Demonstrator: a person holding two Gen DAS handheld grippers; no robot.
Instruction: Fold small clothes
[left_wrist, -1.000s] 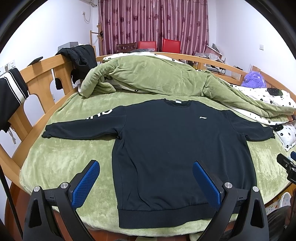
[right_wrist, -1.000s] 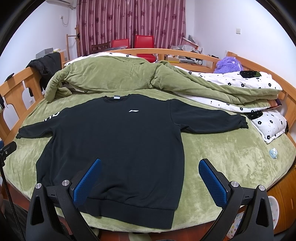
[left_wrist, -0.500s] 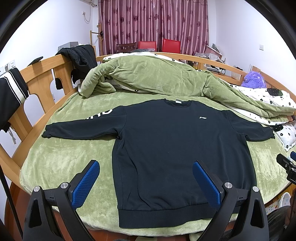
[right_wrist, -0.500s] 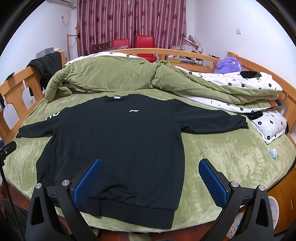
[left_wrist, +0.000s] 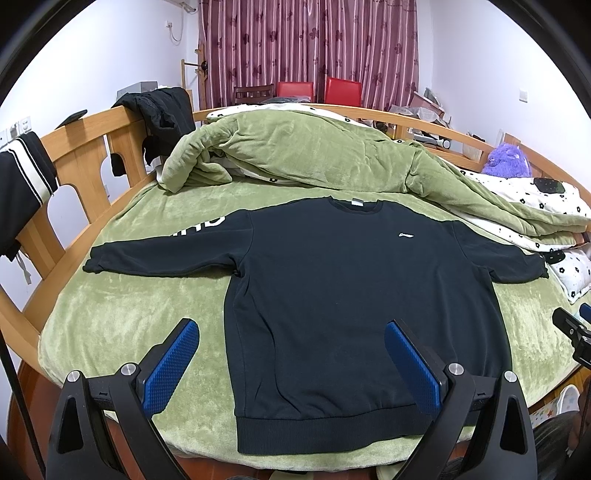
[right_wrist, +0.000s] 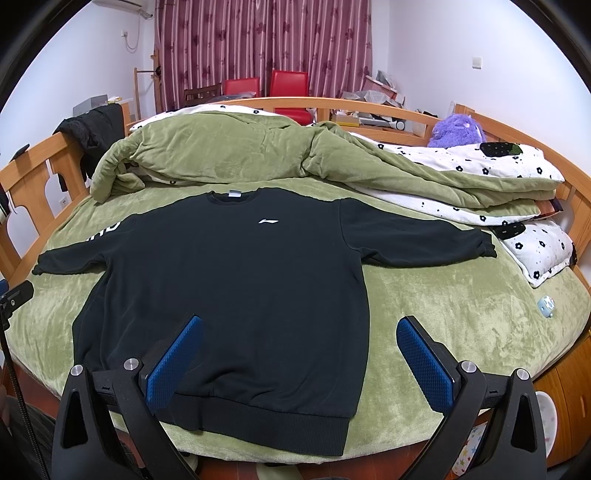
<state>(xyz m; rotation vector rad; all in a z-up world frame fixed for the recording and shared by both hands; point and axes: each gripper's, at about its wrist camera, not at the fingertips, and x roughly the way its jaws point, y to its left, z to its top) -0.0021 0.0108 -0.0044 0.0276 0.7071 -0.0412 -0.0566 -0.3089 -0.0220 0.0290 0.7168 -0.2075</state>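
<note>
A black long-sleeved sweatshirt (left_wrist: 351, 295) lies flat and face up on the green bed cover, sleeves spread to both sides, hem toward me. It also shows in the right wrist view (right_wrist: 240, 288). My left gripper (left_wrist: 291, 350) is open and empty, held above the hem near the sweatshirt's left side. My right gripper (right_wrist: 301, 347) is open and empty, above the hem near the sweatshirt's right side. Neither gripper touches the cloth.
A bunched green quilt (left_wrist: 314, 155) lies behind the sweatshirt. A floral white blanket (right_wrist: 517, 206) is piled at the right. The wooden bed rail (left_wrist: 81, 162) carries hanging dark clothes. A purple plush toy (right_wrist: 458, 129) sits at the far right.
</note>
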